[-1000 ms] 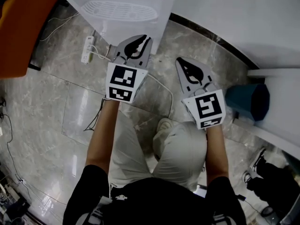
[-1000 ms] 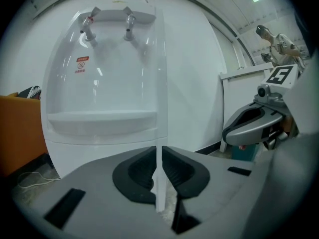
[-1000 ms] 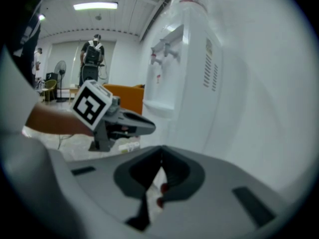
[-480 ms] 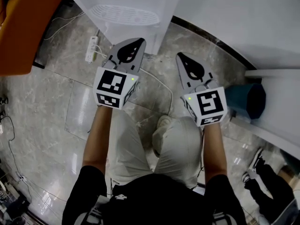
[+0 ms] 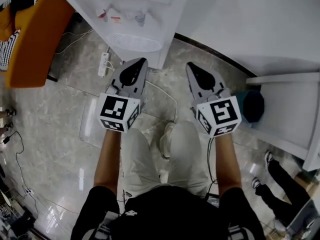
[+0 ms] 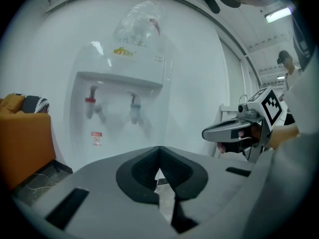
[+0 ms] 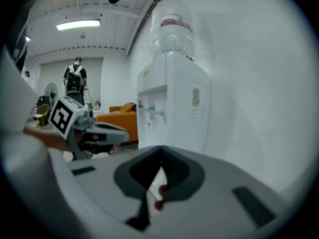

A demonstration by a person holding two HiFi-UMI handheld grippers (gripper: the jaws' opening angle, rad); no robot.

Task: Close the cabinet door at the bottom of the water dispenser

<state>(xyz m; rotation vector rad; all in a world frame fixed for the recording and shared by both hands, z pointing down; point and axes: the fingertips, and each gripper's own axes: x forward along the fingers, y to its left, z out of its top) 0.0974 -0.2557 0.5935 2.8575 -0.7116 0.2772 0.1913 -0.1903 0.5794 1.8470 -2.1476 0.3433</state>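
Note:
The white water dispenser (image 5: 145,29) stands against the wall, its taps (image 5: 125,16) and drip tray (image 5: 134,41) seen from above. Its bottom cabinet door is hidden in every view, behind the dispenser's upper front and my own jaws. My left gripper (image 5: 140,61) is shut and empty, held in the air just short of the dispenser's front. My right gripper (image 5: 191,65) hangs beside it to the right, also shut with nothing in it. The left gripper view faces the dispenser (image 6: 119,108) head-on; the right gripper view shows the dispenser (image 7: 174,103) from its side.
An orange sofa (image 5: 35,39) stands left of the dispenser. A power strip (image 5: 104,64) and cables lie on the marble floor by its base. A teal bin (image 5: 252,106) sits by a white partition (image 5: 280,99) on the right. Another person's legs (image 5: 280,194) are at the lower right.
Both grippers have risen side by side and the person has stood up. The dispenser's taps have come into the head view. The left jaws went from slightly apart to shut.

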